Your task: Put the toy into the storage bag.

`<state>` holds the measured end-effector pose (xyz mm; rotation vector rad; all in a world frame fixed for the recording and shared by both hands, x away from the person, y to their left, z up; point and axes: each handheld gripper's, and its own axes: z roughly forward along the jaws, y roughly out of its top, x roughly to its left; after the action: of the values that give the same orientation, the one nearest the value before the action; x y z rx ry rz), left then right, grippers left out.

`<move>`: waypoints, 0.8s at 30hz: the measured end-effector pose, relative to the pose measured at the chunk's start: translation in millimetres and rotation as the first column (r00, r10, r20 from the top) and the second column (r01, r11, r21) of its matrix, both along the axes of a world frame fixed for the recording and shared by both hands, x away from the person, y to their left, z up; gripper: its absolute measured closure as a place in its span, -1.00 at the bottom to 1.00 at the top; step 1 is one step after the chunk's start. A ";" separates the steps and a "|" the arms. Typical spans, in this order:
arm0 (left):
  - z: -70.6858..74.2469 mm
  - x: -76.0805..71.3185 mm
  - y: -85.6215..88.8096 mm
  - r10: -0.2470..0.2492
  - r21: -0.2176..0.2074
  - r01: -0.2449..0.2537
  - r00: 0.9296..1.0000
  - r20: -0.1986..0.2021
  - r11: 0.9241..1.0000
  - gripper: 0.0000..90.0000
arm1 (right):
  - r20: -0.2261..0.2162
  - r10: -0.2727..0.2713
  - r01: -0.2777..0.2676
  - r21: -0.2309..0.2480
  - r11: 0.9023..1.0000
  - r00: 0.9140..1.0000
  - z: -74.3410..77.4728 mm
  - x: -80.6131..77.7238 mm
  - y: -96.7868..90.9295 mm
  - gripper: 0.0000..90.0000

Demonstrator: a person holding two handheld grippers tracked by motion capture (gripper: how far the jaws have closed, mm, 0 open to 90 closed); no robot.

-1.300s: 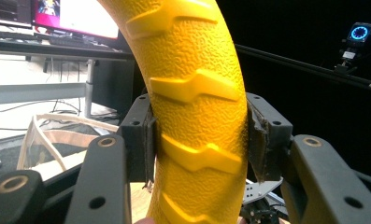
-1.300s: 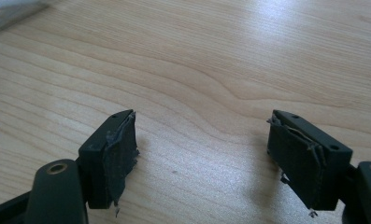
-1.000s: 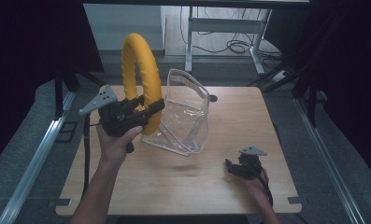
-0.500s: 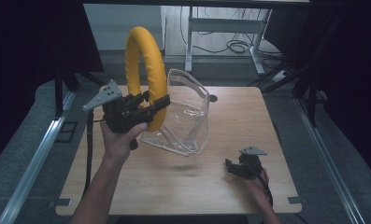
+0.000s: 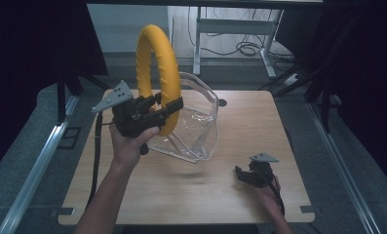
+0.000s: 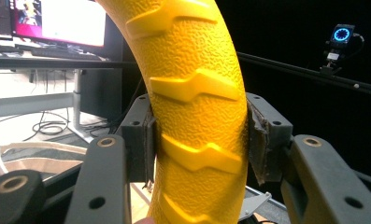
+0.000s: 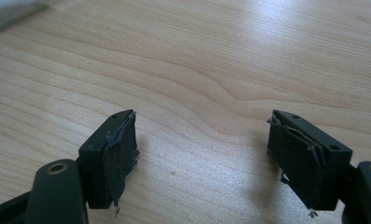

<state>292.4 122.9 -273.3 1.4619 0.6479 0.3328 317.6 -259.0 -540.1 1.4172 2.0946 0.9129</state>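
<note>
Dark curtains ring the wooden bench [image 5: 220, 195] in the high view. Above its left part, the left hand-held gripper [image 5: 167, 108] holds a yellow ring [image 5: 154, 63] upright on edge, its hoop rising above the jaws, in front of a clear plastic container [image 5: 196, 126]. The right hand-held gripper [image 5: 241, 175] rests low near the bench's right front.

Left gripper view: both pads clamp the ring's [image 6: 197, 116] ridged band, which runs vertically.

Right gripper view: the jaws stand wide apart, nothing between them, over bare wood [image 7: 220, 56].
</note>
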 end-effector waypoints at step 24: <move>1.9 6.0 -29.7 -0.050 0.009 0.051 0.999 -0.015 0.999 0.13 | 0.001 0.002 -0.002 -0.002 1.000 1.000 0.0 0.1 -0.2 -0.46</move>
<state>298.4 93.2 -271.4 1.4885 0.6205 0.2867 317.7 -259.2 -540.1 1.4135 2.0961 0.9120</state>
